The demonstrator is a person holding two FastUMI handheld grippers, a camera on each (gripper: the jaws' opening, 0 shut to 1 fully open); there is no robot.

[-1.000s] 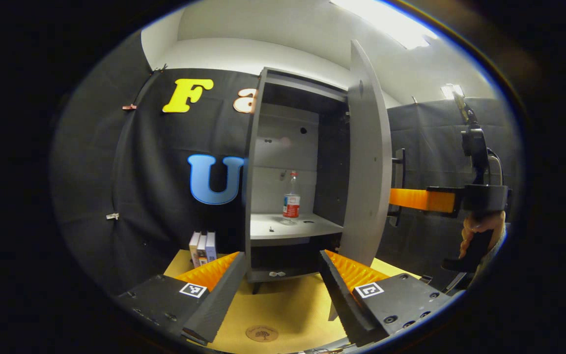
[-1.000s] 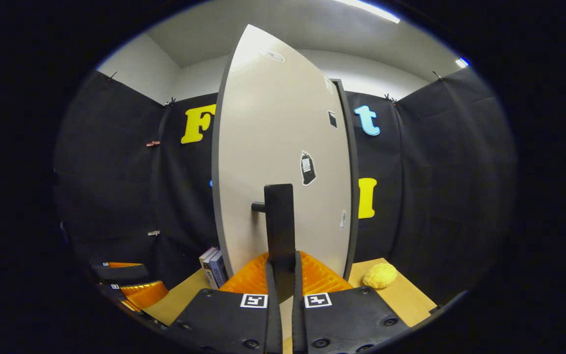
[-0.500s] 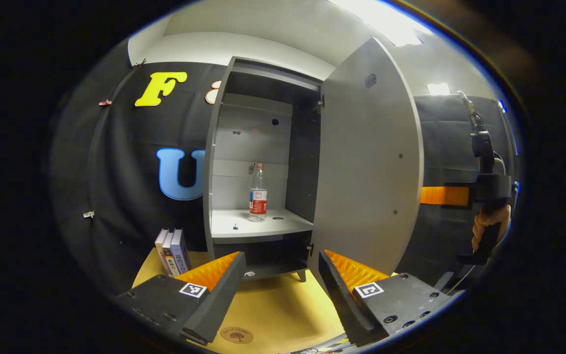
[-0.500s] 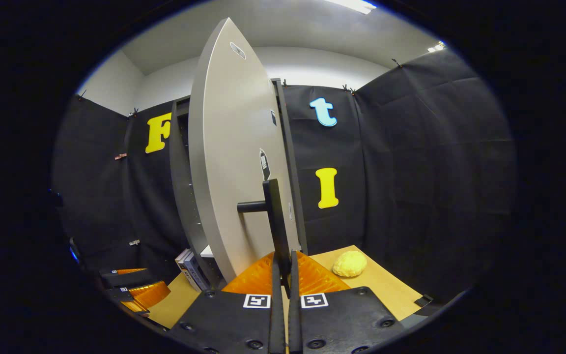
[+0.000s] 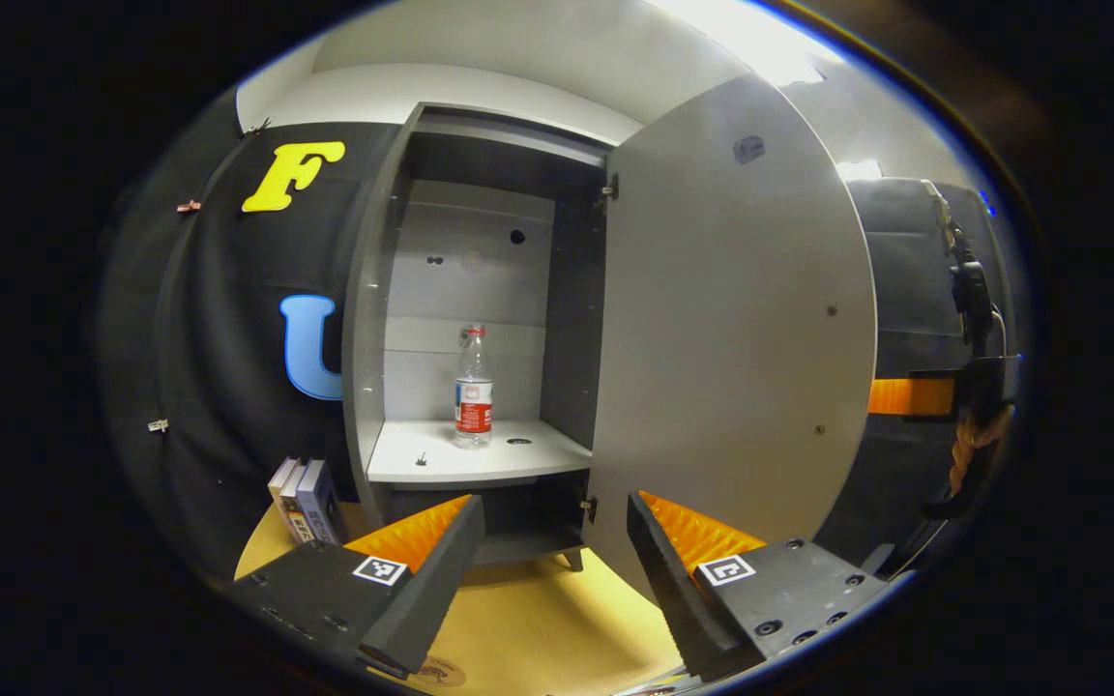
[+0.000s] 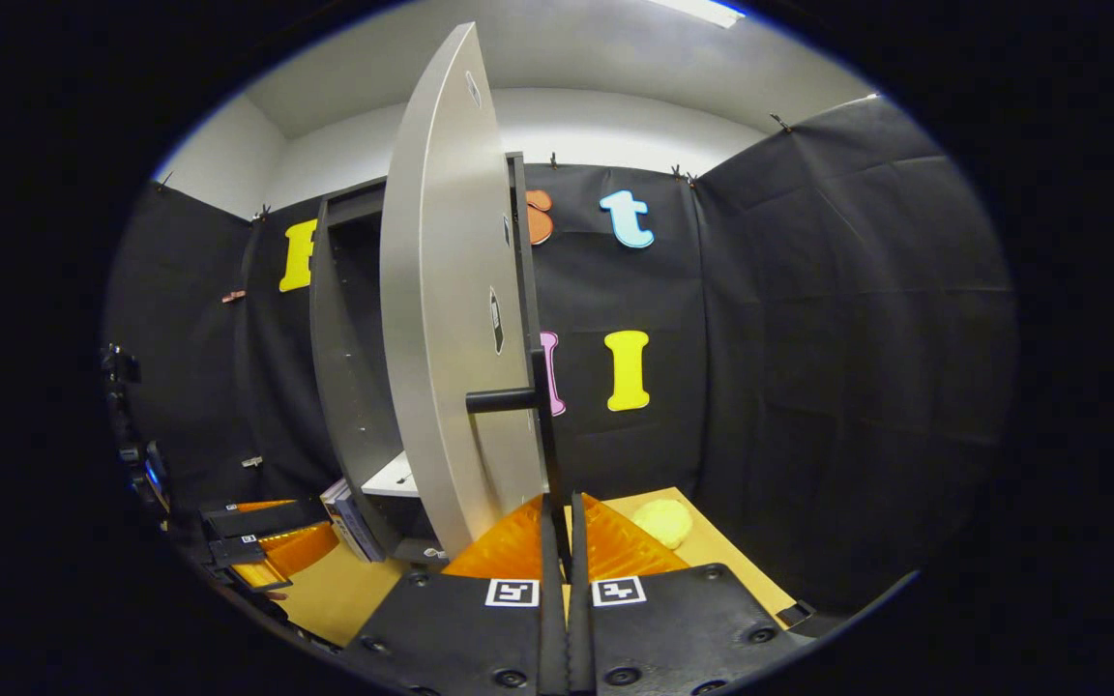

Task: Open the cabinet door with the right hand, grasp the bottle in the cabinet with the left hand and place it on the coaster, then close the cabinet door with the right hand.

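The grey cabinet (image 5: 378, 319) stands open, and a clear bottle (image 5: 473, 391) with a red label and cap is upright on its shelf (image 5: 451, 466). My left gripper (image 5: 552, 541) is open, low in front of the cabinet and well short of the bottle. The door (image 5: 731, 319) is swung wide to the right. In the right gripper view my right gripper (image 6: 559, 512) is shut on the door's black bar handle (image 6: 540, 425). A round wooden coaster (image 5: 433, 671) peeks out at the table's near edge, below the left finger.
Several books (image 5: 301, 488) lean beside the cabinet's left side on the yellow tabletop (image 5: 538, 619). A yellow lump (image 6: 661, 522) lies on the table right of the door. A hand (image 5: 971, 447) holds the right gripper past the door's edge.
The door has swung further open with my right gripper on its handle. More of the cabinet's inside shows, and the bottle now sits further left in the left gripper view.
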